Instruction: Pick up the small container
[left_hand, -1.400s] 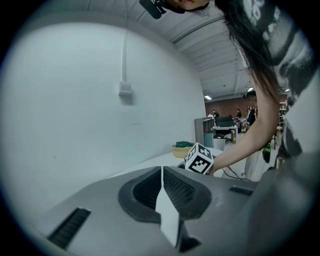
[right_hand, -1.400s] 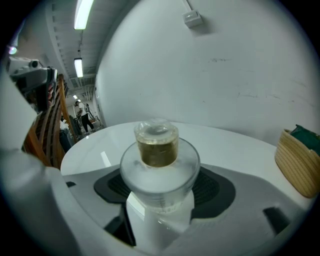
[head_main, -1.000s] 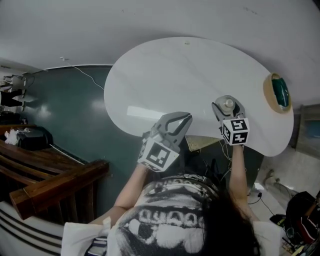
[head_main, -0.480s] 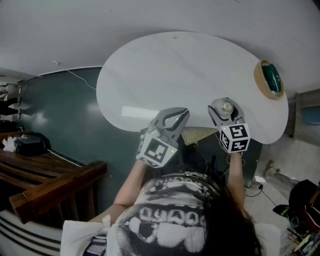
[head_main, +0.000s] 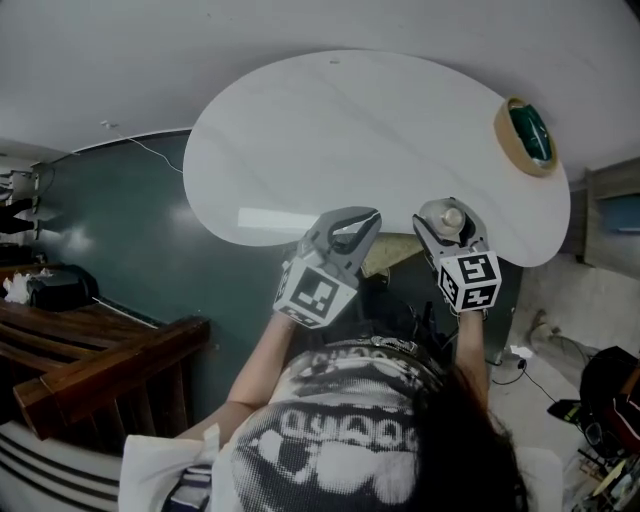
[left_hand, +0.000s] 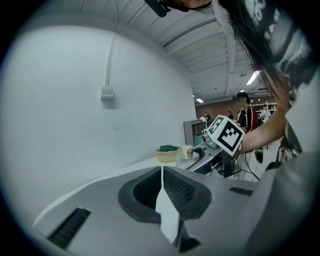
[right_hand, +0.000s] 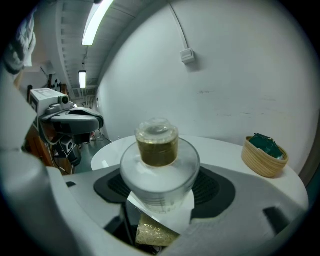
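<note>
The small container (head_main: 452, 215) is a clear round jar with a brownish cap (right_hand: 158, 143). My right gripper (head_main: 447, 212) is shut on it, the dark pads (right_hand: 212, 189) pressing its sides, over the front edge of the white oval table (head_main: 330, 130). To its left, my left gripper (head_main: 358, 222) also hovers at the front edge, shut and empty; in the left gripper view its jaws (left_hand: 161, 172) meet in a thin line. That view also shows the right gripper holding the container (left_hand: 187, 150) off to the right.
A woven basket (head_main: 527, 137) holding something green stands at the table's far right end, also seen in the right gripper view (right_hand: 264, 155). A grey wall rises behind the table. Dark green floor and wooden furniture (head_main: 90, 365) lie to the left.
The right gripper has kept hold of the container. Both grippers sit slightly nearer the table's front edge, and the table has slid up and left in the head view.
</note>
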